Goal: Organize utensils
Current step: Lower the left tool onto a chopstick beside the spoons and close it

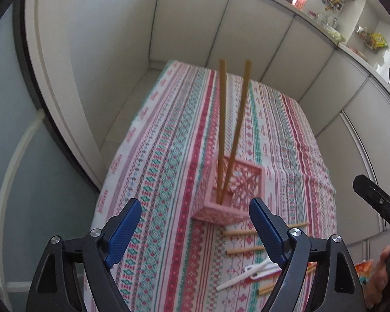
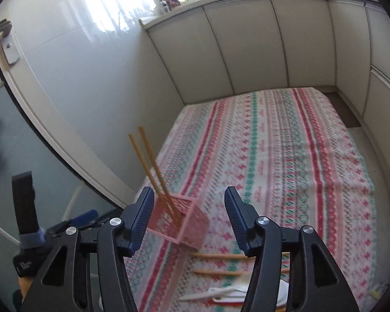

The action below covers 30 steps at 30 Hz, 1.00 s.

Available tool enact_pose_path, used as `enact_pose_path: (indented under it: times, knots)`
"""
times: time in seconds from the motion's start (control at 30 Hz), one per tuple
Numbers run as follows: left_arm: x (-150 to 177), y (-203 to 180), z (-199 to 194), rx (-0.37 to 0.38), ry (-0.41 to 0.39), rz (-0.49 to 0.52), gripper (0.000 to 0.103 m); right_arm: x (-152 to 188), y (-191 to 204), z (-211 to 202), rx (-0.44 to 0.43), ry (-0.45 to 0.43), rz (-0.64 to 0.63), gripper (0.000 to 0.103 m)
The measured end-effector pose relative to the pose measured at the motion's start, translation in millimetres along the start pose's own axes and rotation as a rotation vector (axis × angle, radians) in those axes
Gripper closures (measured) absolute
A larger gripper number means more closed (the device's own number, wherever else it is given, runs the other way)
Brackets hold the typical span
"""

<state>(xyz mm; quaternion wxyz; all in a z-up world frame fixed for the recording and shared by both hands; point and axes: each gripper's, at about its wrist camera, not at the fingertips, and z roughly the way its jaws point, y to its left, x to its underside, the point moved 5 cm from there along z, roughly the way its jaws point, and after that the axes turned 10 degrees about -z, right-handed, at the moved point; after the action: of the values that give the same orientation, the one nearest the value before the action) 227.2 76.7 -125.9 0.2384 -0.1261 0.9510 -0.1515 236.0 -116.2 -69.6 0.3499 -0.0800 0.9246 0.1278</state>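
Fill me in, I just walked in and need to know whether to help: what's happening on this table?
Someone with a gripper in each hand is sorting utensils into a pink lattice basket on the patterned tablecloth. Two chopsticks already stand in it, leaning apart. The left gripper and right gripper are both open and empty, held above the table. More chopsticks and white plastic utensils lie loose on the cloth beside the basket.
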Motion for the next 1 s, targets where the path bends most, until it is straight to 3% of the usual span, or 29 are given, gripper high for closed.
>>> enact_pose_path:
  times: [0.13,0.37,0.6,0.8,1.0]
  knots:
    - [30,-8,15,-0.003,0.122,0.033,0.017,40,-41,-14,0.084,0.127,0.035,0.031]
    - [72,-48,24,-0.031,0.172,0.201,0.017,104,-105,-31,0.190,0.307,0.148,0.031]
    - [100,-104,35,0.003,0.208,0.341,0.017,135,-143,-50,0.264,0.379,0.241,0.031]
    - [121,-144,80,0.009,0.287,0.476,0.017,148,-162,-48,0.310,0.441,0.266,0.030]
    - [114,-178,122,0.006,0.209,0.609,0.019,163,-183,-40,0.302,0.483,0.352,0.030]
